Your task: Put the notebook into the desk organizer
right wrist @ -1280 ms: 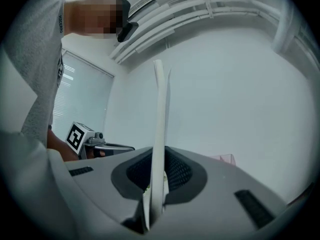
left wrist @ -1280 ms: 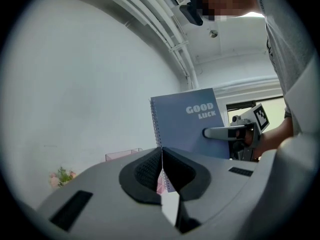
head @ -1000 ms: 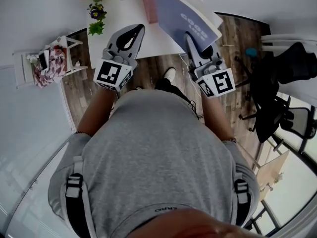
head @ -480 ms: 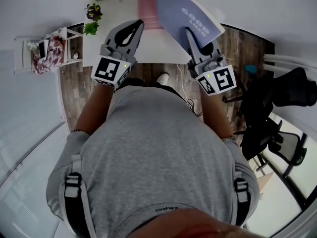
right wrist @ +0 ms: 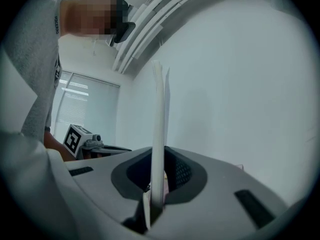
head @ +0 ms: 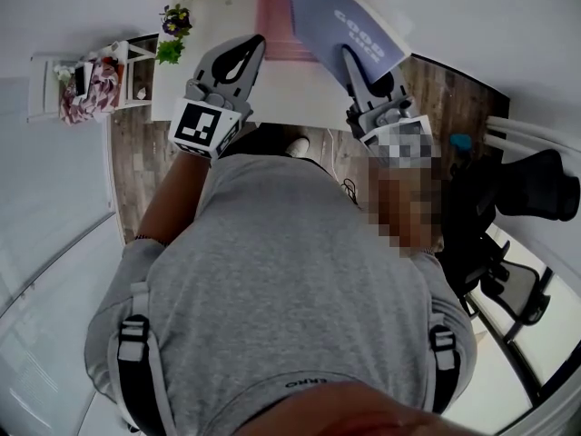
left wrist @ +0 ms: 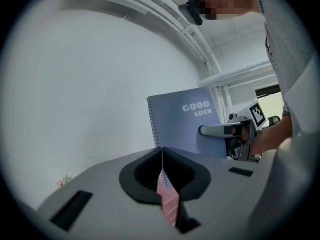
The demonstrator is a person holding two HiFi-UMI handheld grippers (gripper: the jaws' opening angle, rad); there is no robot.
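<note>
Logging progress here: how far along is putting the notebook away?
Done: the notebook is picked up, clear of the white table. In hand: the right gripper is shut on its edge, holding it in the air. Still to do: it is not put away yet, so placing remains. The left gripper is shut, holding nothing.

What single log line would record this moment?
right gripper: shut on notebook; left gripper: shut, empty; notebook: held upright, outside desk organizer
</note>
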